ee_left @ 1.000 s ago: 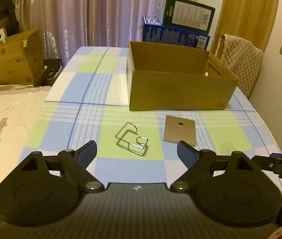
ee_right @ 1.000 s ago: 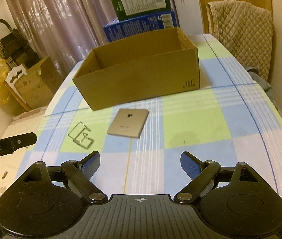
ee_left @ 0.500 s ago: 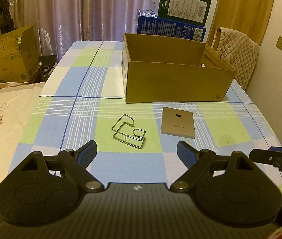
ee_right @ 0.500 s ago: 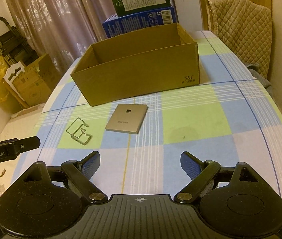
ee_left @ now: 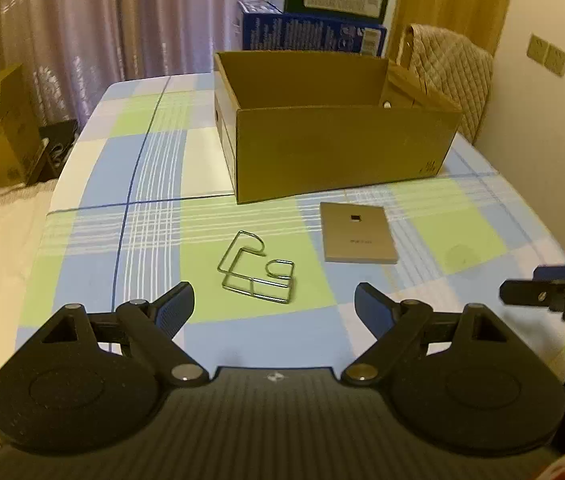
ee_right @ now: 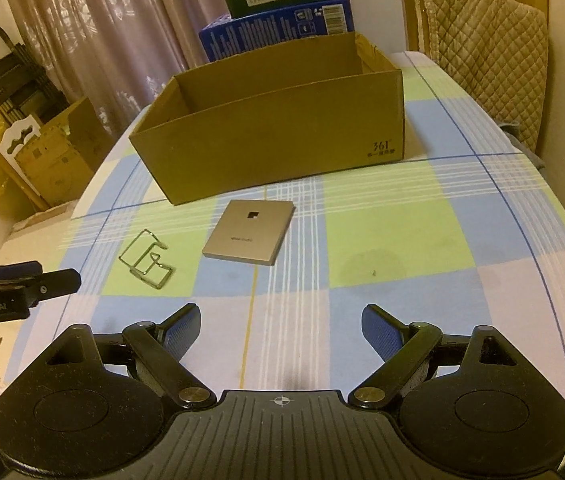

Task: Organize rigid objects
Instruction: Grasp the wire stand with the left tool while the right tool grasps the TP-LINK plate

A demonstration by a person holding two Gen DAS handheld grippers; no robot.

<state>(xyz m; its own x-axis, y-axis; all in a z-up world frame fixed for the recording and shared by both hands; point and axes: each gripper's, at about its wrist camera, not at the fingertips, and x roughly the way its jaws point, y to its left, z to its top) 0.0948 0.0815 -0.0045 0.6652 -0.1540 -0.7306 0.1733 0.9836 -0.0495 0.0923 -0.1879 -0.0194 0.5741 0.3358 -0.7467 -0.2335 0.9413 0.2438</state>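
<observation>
A bent silver wire stand (ee_left: 256, 270) lies on the checked tablecloth (ee_left: 154, 184), just ahead of my open, empty left gripper (ee_left: 274, 306). A flat tan square plate (ee_left: 356, 238) lies to its right, in front of an open cardboard box (ee_left: 338, 152). In the right wrist view the wire stand (ee_right: 146, 258) sits at the left, the plate (ee_right: 248, 238) at centre, the box (ee_right: 278, 136) behind. My right gripper (ee_right: 280, 326) is open and empty, well short of the plate.
Blue and green cartons (ee_left: 314, 20) are stacked behind the box. A quilted chair back (ee_right: 482, 44) stands at the table's right. Cardboard boxes (ee_right: 54, 152) sit on the floor at the left. The other gripper's tip (ee_left: 550, 292) shows at the right edge.
Both grippers have moved forward and slightly lower toward the wire stand and plate, which look larger. Both stay open. No object on the table has moved.
</observation>
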